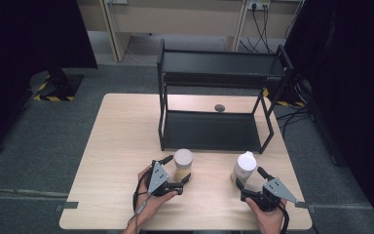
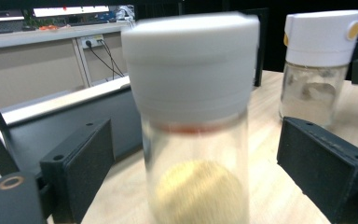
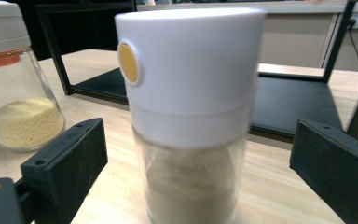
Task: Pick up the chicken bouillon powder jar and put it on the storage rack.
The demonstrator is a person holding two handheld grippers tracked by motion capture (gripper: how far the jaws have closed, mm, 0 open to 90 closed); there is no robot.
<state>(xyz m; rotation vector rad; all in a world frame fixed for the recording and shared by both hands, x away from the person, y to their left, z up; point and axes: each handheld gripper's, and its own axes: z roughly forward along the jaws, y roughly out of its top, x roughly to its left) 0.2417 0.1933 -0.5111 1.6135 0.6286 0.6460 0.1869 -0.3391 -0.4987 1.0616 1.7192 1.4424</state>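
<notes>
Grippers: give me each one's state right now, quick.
Left gripper: open, jaws on either side of the white-lidded glass jar of yellow powder, not pressing.
Right gripper: open, jaws on either side of the white-capped glass shaker with a yellow dot, not pressing.

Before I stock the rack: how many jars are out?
2. One jar stands between the left gripper's open jaws, the other by the right gripper, both before the rack.

jars (image 2: 196, 154): clear glass, white plastic lids | table (image 1: 121, 141): pale wood | rack (image 1: 214, 129): matt black metal
</notes>
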